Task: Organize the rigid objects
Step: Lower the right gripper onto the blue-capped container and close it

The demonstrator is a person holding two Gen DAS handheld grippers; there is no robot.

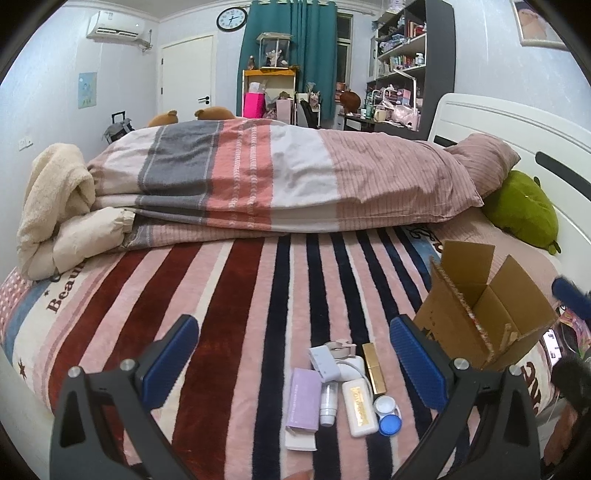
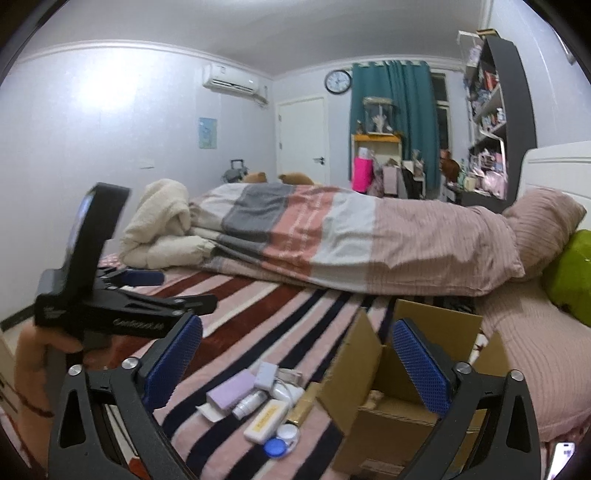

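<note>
Your left gripper (image 1: 293, 354) and right gripper (image 2: 297, 356) are both spread, holding nothing. The open brown cardboard box (image 1: 484, 306) sits at the right of the frame; its contents cannot be seen. The cluster of small toiletry items (image 1: 340, 391) lies beside it on the striped blanket (image 1: 229, 295).

The left wrist view looks low and level across the striped blanket (image 1: 229, 295) toward the folded quilt (image 1: 258, 177), near the small items, the cardboard box (image 1: 484, 306) at its right. The right wrist view sits farther right and higher, angled down over that box (image 2: 388, 417). Both share the purple box (image 1: 304, 402) (image 2: 231, 391), quilt (image 2: 351, 236) and wall clock (image 1: 231, 18) (image 2: 338, 81).
</note>
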